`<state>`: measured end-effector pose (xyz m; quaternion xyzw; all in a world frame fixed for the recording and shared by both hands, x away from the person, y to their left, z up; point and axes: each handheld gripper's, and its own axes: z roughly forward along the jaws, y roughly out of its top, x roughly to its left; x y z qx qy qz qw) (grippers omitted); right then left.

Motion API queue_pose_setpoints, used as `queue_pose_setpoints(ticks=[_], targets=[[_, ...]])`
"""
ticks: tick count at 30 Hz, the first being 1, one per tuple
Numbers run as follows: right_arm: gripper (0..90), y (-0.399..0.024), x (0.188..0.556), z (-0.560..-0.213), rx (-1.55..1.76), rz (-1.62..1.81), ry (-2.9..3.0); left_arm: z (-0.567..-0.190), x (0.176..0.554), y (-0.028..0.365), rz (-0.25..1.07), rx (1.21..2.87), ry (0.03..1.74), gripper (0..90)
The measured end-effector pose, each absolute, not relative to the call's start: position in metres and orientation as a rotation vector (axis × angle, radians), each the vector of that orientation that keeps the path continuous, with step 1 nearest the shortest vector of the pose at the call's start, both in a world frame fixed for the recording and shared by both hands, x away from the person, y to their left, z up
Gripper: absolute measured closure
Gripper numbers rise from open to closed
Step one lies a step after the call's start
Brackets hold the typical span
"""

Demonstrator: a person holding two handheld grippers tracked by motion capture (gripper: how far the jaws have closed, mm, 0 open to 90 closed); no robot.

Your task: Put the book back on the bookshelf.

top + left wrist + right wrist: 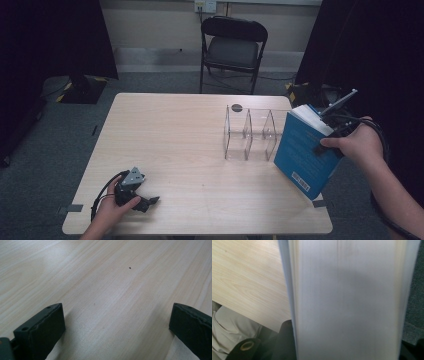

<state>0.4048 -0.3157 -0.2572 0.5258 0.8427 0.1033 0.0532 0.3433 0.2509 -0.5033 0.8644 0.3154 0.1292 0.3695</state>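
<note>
A thick blue book [302,152] stands tilted at the table's right edge, its lower corner near the front right. My right gripper [327,140] is shut on it from the right, jaws on either cover. In the right gripper view the white page edge of the book [347,302] runs up between the dark jaws of my right gripper [348,350]. My left gripper [150,201] rests on the table near the front left, held by a hand. The left gripper [117,327] has its jaws wide apart over bare wood, so it is open.
A clear acrylic organiser [250,134] with three compartments stands just left of the book, with a small black disc [237,107] behind it. The light wooden table [175,130] stretches between the two hands. Beyond the table's far edge stands a black folding chair [234,45].
</note>
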Motion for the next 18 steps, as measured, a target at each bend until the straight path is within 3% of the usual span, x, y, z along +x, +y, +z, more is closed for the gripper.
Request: queue_pose_setpoints(ticks=[18], targets=[[61.8,-0.3136,0.4146,-0.2606,1.688,0.33,2.458,-0.5033,0.3433,0.2508,0.331,2.218,0.81,0.0]])
